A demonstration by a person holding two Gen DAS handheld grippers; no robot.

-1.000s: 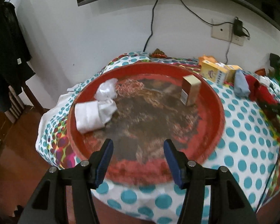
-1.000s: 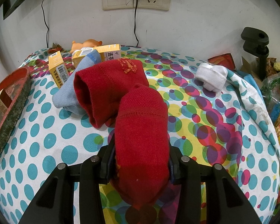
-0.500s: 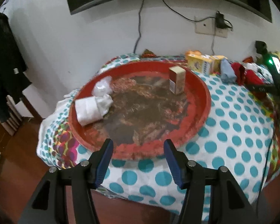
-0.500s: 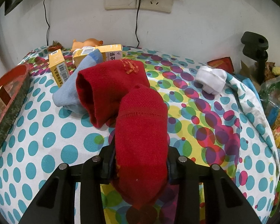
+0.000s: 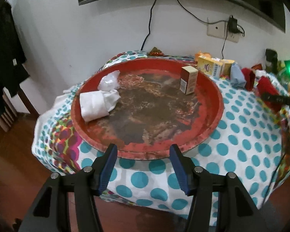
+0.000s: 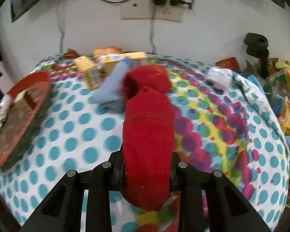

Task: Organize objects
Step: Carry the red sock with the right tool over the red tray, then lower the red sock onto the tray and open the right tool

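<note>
Here the right tongs [image 6: 147, 171] pinch a red sock [image 6: 147, 135], a soft ribbed knit whose long axis runs straight out from the jaws over the dotted tablecloth [image 6: 71, 143]. The round red tray [image 6: 19, 119], shallow-rimmed with a worn, mottled brown floor, lies to their left, so the carry likely goes that way. The left tongs [image 5: 143, 167] hang spread and empty at the tray's near rim.

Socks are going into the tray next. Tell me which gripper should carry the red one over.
Right. The right gripper is already shut on the red sock, with the red tray off to its left. The left gripper hangs open and empty before the tray's near rim.
</note>
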